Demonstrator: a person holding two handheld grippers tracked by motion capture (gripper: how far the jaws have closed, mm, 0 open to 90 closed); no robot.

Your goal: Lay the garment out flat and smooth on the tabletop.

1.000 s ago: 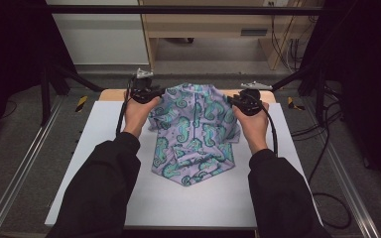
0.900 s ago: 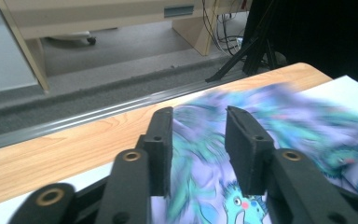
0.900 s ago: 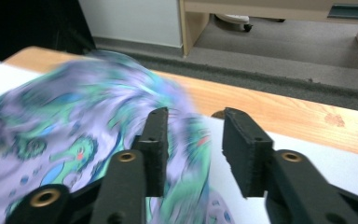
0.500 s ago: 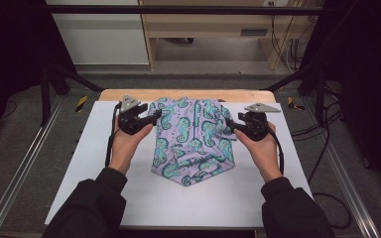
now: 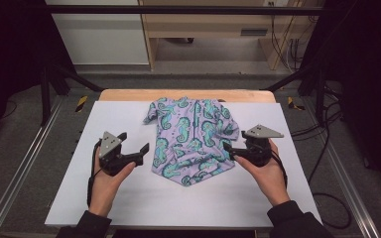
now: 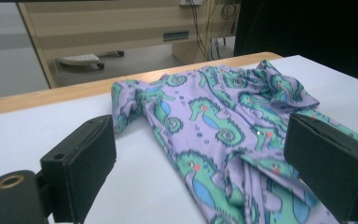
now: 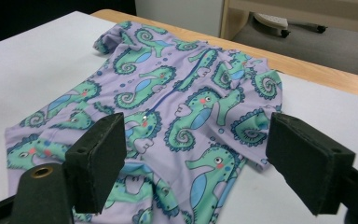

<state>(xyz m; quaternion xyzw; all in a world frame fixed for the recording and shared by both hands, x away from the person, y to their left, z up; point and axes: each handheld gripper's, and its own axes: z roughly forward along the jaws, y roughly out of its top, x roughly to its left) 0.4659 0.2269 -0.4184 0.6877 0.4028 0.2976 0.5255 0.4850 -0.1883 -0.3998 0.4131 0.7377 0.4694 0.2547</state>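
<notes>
A small purple garment (image 5: pixel 191 141) printed with green seahorses lies spread on the white tabletop (image 5: pixel 188 203), neck end toward the far edge. My left gripper (image 5: pixel 135 143) rests just left of its lower part, jaws pointing at the cloth. My right gripper (image 5: pixel 234 145) sits at the garment's lower right edge, facing left. Both pairs of jaws have just been opening and now stand wide apart. In the left gripper view the garment (image 6: pixel 214 121) lies ahead of the open left gripper (image 6: pixel 198 140), unpinched. In the right gripper view the garment (image 7: pixel 177 98) likewise stretches beyond the open right gripper (image 7: pixel 196 126).
A wooden strip (image 5: pixel 186 95) borders the table's far edge. Metal frame rails (image 5: pixel 25 163) run along both sides. A wooden cabinet (image 5: pixel 213 25) stands behind, with cables (image 5: pixel 327 129) on the floor at the right. Bare white surface lies toward the person.
Both hands have pulled back from the garment's far corners toward the person and slightly outward. Their jaws let go of the cloth and opened wide. The garment now lies flatter.
</notes>
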